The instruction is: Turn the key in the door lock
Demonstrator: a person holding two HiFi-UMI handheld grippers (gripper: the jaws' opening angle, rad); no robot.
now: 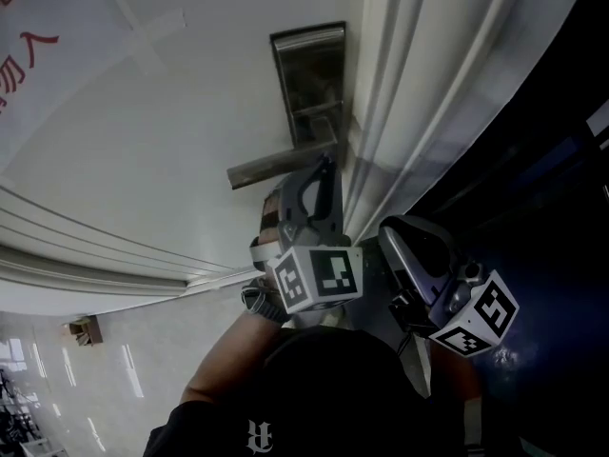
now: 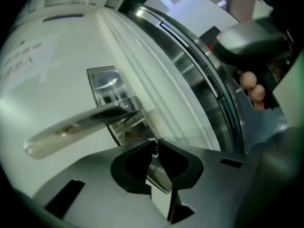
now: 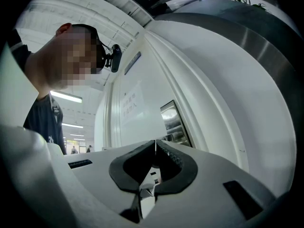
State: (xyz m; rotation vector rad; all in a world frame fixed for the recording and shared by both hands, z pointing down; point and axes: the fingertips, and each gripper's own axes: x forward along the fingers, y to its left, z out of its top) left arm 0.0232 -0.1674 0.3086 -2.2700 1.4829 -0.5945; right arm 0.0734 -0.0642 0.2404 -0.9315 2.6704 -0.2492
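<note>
Brushed-metal lock plate (image 1: 309,74) sits at the edge of the white door (image 1: 171,131), beside the frame moulding (image 1: 400,112); its lever handle (image 1: 271,167) juts leftward from the plate in the head view; the left gripper (image 2: 153,144) reaches up to the plate just under that handle, its jaws almost closed, pinching a small silvery key (image 2: 154,149) at their tips; the key lies close against the plate's lower end; the right gripper (image 3: 155,144) hangs lower and to the right of the plate, off the door, jaws pressed together with nothing between them.
</note>
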